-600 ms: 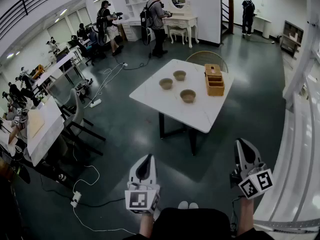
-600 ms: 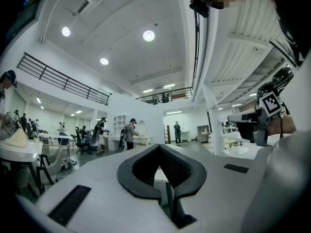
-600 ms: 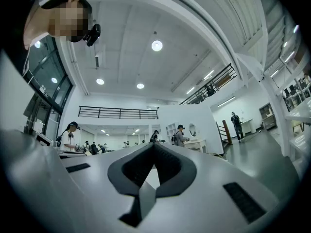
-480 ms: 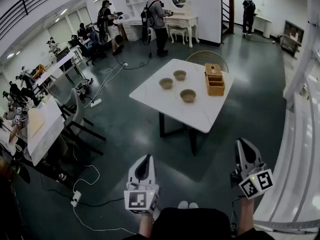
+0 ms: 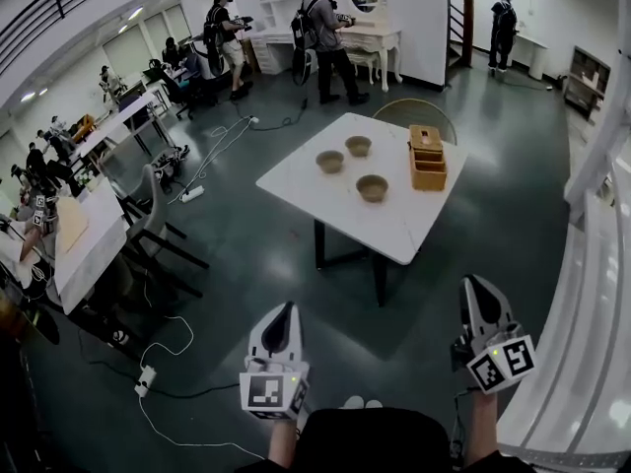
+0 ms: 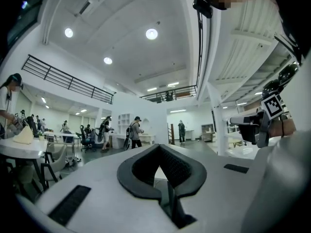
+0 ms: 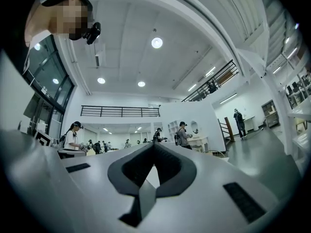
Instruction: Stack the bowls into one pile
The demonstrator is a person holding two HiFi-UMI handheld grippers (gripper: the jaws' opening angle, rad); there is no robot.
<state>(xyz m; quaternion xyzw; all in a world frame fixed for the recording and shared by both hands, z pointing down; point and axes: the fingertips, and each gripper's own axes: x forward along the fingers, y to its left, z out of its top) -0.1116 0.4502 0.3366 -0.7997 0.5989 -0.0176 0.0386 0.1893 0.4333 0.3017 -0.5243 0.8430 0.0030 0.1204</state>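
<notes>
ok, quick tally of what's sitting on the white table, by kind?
Bowls: 3
Wooden box: 1
Total: 4 things on the white table

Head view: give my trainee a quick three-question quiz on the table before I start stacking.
1. How many bowls stand on the table?
2. True or false: two bowls are already stacked.
3. In the head view, the box sits where? A. left of the bowls B. right of the bowls C. on the floor

Key: 1. three; 2. false, all stand apart; 3. B
</notes>
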